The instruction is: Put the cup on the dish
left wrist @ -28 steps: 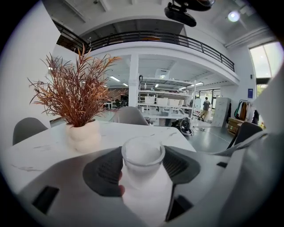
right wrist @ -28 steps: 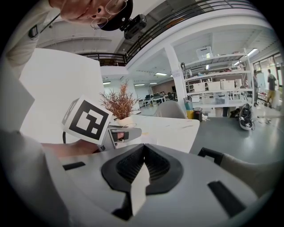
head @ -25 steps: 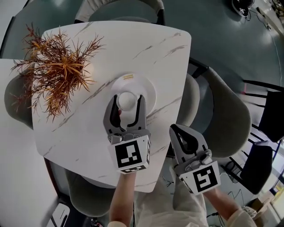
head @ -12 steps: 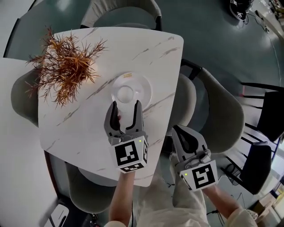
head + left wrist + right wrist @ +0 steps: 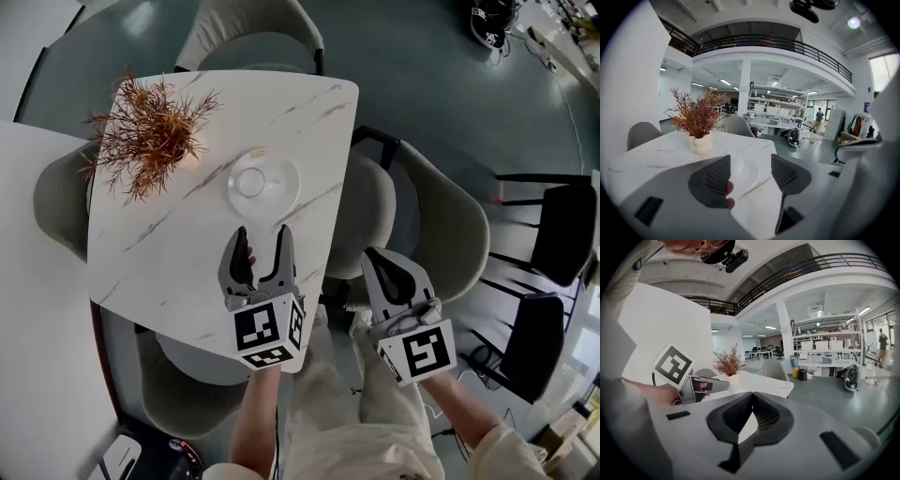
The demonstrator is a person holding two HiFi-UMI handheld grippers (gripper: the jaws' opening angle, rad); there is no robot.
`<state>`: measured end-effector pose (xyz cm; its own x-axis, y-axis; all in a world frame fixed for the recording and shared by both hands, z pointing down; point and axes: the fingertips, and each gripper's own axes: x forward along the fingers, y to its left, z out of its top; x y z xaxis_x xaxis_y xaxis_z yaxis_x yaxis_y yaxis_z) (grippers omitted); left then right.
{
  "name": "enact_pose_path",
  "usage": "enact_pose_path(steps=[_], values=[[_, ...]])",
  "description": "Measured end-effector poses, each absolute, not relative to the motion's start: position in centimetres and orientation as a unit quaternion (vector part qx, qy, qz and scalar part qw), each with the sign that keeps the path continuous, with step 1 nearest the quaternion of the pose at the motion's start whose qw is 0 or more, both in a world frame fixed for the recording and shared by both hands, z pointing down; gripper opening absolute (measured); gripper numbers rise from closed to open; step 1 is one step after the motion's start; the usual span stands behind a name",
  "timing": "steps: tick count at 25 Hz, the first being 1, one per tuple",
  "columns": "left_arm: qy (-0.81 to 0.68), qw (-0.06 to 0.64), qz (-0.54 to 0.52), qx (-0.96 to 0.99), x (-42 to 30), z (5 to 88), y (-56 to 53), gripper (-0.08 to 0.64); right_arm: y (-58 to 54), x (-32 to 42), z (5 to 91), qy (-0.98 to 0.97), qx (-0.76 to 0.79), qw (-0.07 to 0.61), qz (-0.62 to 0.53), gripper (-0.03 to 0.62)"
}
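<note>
cup (image 5: 250,182) on dish (image 5: 285,174) | left gripper (image 5: 262,232) withdrawn, fingers apart

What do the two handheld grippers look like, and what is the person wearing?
Both the left gripper and right gripper have grey curved bodies with dark mesh-textured pads. Each carries a white cube with black square markers. The person wears pale beige trousers.

Grey handheld grippers and pale clothing

The left gripper (image 5: 262,232) and right gripper (image 5: 370,255) are moulded in grey with dark ribbed pads (image 5: 790,174), and each is backed by a white cube (image 5: 267,333) printed with black square markers; light beige trousers (image 5: 328,417) and a pale sleeve (image 5: 511,459) are worn.
</note>
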<state>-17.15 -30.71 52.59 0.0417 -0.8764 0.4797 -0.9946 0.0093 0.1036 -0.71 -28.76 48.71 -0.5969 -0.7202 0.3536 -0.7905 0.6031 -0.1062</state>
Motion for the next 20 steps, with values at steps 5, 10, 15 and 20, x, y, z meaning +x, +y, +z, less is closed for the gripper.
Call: enact_pose_path(steps=[5, 10, 15, 20], values=[[-0.675, 0.218, 0.132, 0.693, -15.4, 49.5, -27.6, 0.275, -27.0, 1.2, 46.4, -0.883, 0.432, 0.135, 0.122, 0.005], [-0.690, 0.209, 0.136, 0.680, -14.8, 46.6, -25.0, 0.137, -25.8, 1.9, 43.6, -0.891, 0.422, 0.131, 0.104, 0.005], [-0.696, 0.209, 0.140, 0.672, -14.0, 43.9, -22.5, 0.057, -24.2, 2.3, 40.8, -0.897, 0.412, 0.124, 0.098, 0.005], [-0.692, 0.213, 0.136, 0.677, -12.6, 41.2, -20.8, 0.006, -22.9, 2.3, 39.0, -0.904, 0.400, 0.117, 0.096, 0.005]])
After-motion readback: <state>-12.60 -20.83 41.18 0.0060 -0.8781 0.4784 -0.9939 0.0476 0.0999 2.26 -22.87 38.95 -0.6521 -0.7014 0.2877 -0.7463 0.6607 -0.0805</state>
